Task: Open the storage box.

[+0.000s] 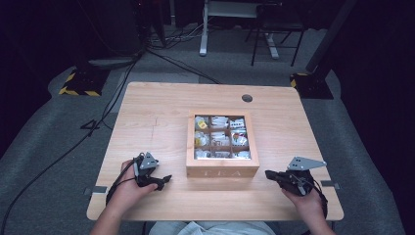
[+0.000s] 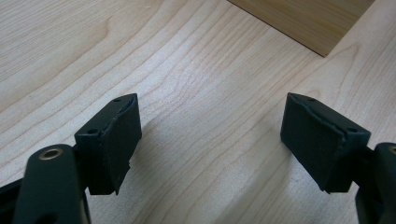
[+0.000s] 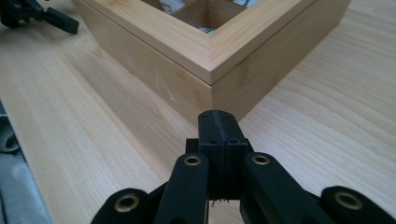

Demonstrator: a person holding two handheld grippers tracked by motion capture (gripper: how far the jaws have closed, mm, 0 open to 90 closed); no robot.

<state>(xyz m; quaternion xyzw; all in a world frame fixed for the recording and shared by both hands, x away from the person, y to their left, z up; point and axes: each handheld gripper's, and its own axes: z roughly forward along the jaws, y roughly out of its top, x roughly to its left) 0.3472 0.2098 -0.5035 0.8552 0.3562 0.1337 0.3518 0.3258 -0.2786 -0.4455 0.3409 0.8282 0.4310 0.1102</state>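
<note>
Tea box [image 1: 222, 169] at table [image 1: 147, 127] centre, lid down. Right gripper [image 1: 270, 174] just right of near right corner, jaws pressed together, empty. Left gripper [image 1: 165, 180] near left corner, jaws spread, empty. Advice: slide right tip under lid edge; left braces box wall.

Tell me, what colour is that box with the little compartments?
Light honey-coloured wood; the tea box shows best in the high view.

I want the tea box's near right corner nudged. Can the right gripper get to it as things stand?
Probably yes. The right gripper, jaws shut and empty, points at the wooden tea box from its right, with bare table between them and the corner straight ahead.
</note>
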